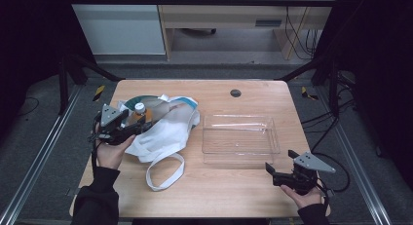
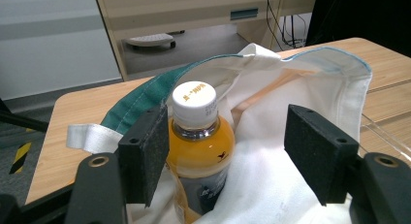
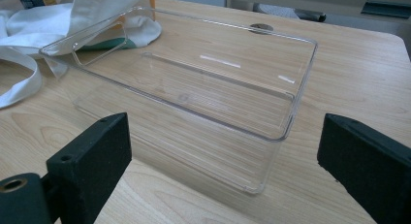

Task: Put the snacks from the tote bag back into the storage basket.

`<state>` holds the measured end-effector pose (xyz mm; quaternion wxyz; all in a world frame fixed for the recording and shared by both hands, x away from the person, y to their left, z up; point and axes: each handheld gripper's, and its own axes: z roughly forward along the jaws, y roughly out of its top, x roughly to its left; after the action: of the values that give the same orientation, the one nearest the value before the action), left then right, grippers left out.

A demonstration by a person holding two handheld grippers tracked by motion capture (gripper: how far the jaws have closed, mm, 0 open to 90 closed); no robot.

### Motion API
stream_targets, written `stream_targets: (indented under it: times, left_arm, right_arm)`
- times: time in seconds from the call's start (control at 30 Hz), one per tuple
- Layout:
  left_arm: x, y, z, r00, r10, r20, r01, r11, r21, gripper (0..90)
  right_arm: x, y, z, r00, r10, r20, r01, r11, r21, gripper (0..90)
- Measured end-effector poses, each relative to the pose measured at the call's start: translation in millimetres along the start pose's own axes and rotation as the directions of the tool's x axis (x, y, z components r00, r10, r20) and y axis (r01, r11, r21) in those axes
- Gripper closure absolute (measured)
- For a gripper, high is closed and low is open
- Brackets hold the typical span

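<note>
Left gripper (image 1: 139, 127) sits at the left of the high view, held level in a hand whose dark-sleeved forearm rises from the lower left corner; its jaws point right, into the mouth of a white cloth bag (image 1: 165, 132). A bottle (image 1: 140, 111) with a white cap stands at the bag's opening, just above the jaws. The bag lies crumpled on the pale wooden table (image 1: 224, 191), one flat strap looping toward the bottom edge. Right of the bag rests a clear plastic tray (image 1: 241, 135), rectangular with rounded corners. In the lower right the right gripper (image 1: 272, 172) is held low by a hand, pointing left toward the tray.

From the left gripper view, the jaws stand wide apart — the left pad is close against the bottle (image 2: 201, 146), the right pad well clear of it. Orange drink fills the bottle; soft white cloth (image 2: 271, 136) with a green hem folds around it.

From the right gripper view, the jaws are spread wide with nothing between them — the glossy, thin-walled tray (image 3: 194, 93) lies ahead on the wood grain.
</note>
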<state>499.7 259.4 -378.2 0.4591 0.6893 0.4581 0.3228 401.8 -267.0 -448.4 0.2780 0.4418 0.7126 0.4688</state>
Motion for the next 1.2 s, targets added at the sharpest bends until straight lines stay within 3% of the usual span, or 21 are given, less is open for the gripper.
stream_targets:
  times: [0.6, 1.03, 1.2]
  left_arm:
    - [8.3, 3.8, 26.2, 0.9996, -0.005, -0.027, 0.004, 1.0, -0.003, 36.2]
    - [12.2, -1.9, 45.1, 0.9988, 0.003, -0.048, -0.001, 0.9997, 0.025, 43.4]
    - [15.2, -3.9, 49.0, 0.9984, -0.024, -0.052, 0.025, 0.9996, 0.015, 47.6]
  right_arm:
    - [-2.0, -1.0, 0.2, 1.0, 0.01, -0.002, -0.01, 1.0, 0.001, 5.5]
    - [-0.8, -0.6, 0.7, 1.0, 0.004, 0.0, -0.004, 1.0, 0.006, 5.5]
    - [-1.1, -0.6, 0.9, 1.0, 0.005, 0.0, -0.005, 1.0, 0.004, 5.4]
